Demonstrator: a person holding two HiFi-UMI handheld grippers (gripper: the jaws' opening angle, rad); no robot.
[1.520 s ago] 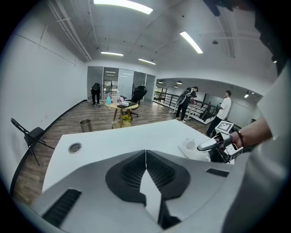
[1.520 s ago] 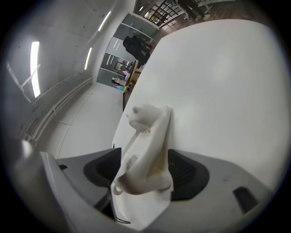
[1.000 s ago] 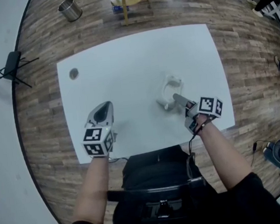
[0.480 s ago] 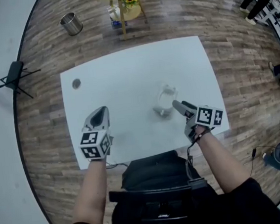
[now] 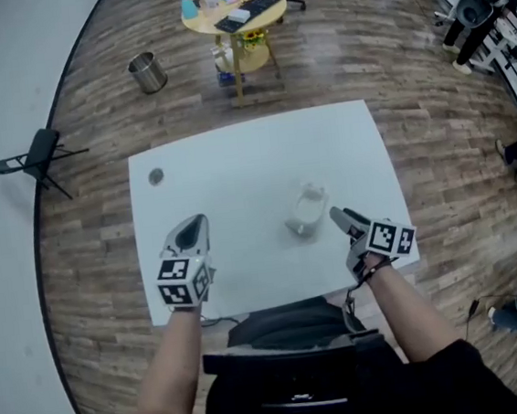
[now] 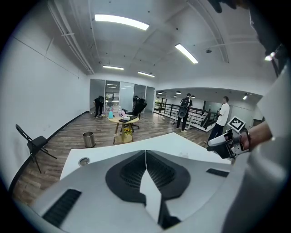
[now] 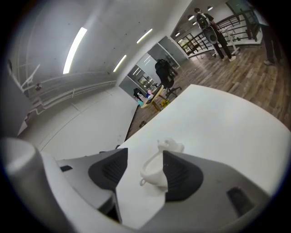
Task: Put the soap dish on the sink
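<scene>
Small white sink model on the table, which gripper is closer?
Right. The right gripper, empty with fingers just closing partway, sits right beside the small white sink model; the left gripper is far off on its other side.

A table (image 5: 235,158) stands mid-floor. The sink (image 5: 303,215) rests on its right half, towards the near edge. A small piece at the sink's far end may be the soap dish (image 5: 313,192), though the view is too coarse to tell. A round inset (image 5: 155,176) lies in the table's far left corner. The left gripper (image 5: 196,223) hangs over the near left part, well apart from the sink. The right gripper (image 5: 336,213) is above the near right edge, just right of the sink; its jaws have just been closing, with the sink ahead of them, not between them. Beyond the table stands a round table (image 5: 233,11), with a bin (image 5: 147,73) to its left and a folding chair (image 5: 37,156) farther left.
</scene>
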